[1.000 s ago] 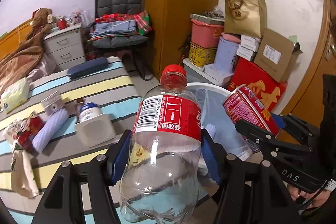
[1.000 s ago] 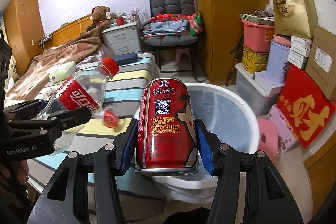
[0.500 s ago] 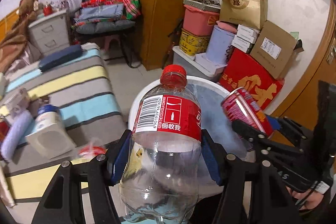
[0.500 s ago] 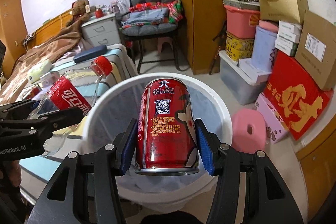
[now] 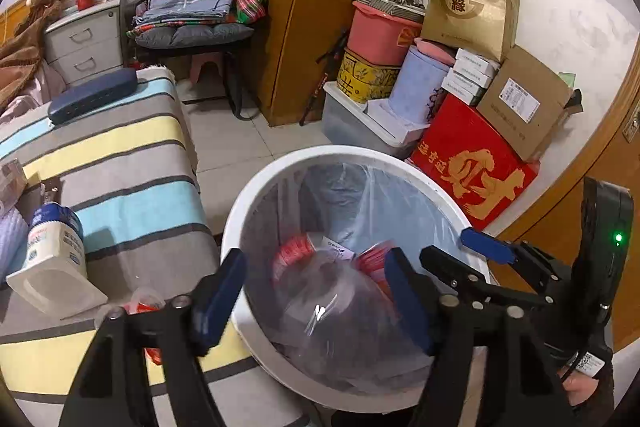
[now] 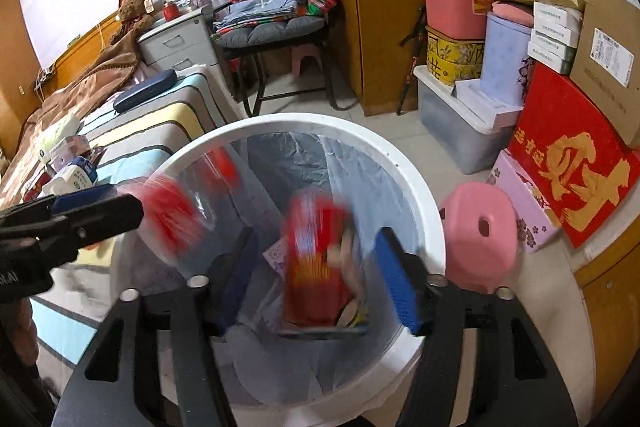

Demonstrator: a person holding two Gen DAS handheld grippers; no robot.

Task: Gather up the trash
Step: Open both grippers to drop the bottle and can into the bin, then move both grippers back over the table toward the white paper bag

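Both grippers, left and right, hung wide open and empty over the white bin. Bottle and can were inside it, blurred, probably falling.

We see the white bin open-mouthed below both tongs, left tongs and right tongs, each spread wide. The striped bed hems it on the left, the pink stool and stacked boxes on the right; bare floor lies beyond.
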